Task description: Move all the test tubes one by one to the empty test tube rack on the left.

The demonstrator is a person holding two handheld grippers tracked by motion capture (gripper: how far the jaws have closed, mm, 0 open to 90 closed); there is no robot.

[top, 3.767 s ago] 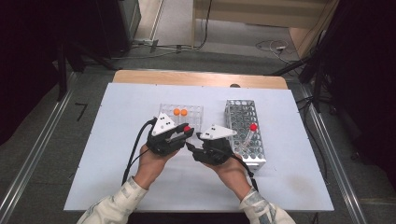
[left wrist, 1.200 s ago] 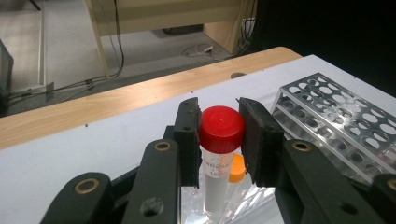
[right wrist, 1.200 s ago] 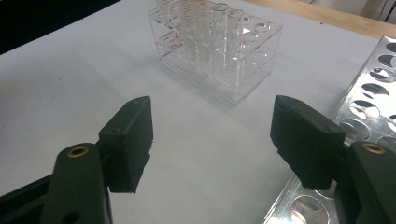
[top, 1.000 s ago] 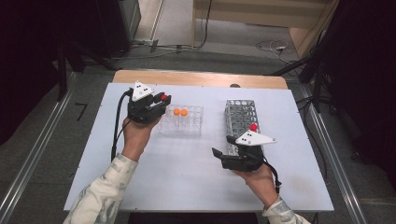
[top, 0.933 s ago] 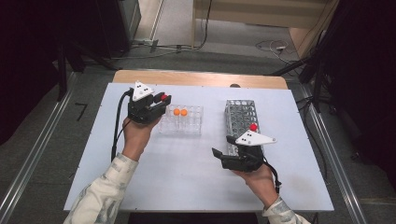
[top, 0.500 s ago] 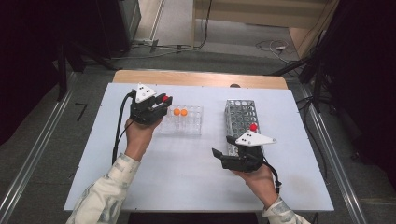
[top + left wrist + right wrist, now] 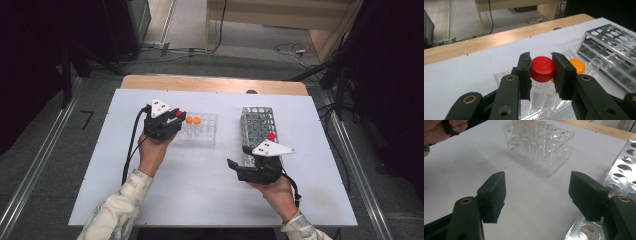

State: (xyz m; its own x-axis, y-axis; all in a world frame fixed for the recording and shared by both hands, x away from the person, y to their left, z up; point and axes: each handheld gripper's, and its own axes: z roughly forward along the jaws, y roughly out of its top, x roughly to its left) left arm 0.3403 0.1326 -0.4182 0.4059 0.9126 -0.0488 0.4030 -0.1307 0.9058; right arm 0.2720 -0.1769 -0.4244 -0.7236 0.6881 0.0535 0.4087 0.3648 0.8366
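My left gripper [image 7: 176, 118] [image 7: 541, 75] is shut on the red cap of a clear tube [image 7: 542, 69] [image 7: 178, 114], held upright at the left end of the clear plastic rack [image 7: 206, 134] [image 7: 499, 75]. The tube's body reaches down among the rack's holes; how deep is hidden. Two orange-capped tubes [image 7: 193, 120] [image 7: 577, 66] stand in that rack just beyond. My right gripper [image 7: 239, 158] [image 7: 537, 187] rests open and empty above the white table, beside the metal rack [image 7: 257, 124] [image 7: 624, 170].
A red-capped tube [image 7: 271, 136] stands in the metal rack right behind the right gripper. The white table [image 7: 200, 185] has a wooden strip [image 7: 210, 83] along its far edge. The left gripper's cable [image 7: 131, 145] trails back along the forearm.
Several seconds ago both grippers met mid-table; now they are apart. Over the last second the left gripper sank a little with the red-capped tube toward the clear rack. The right gripper stayed still.
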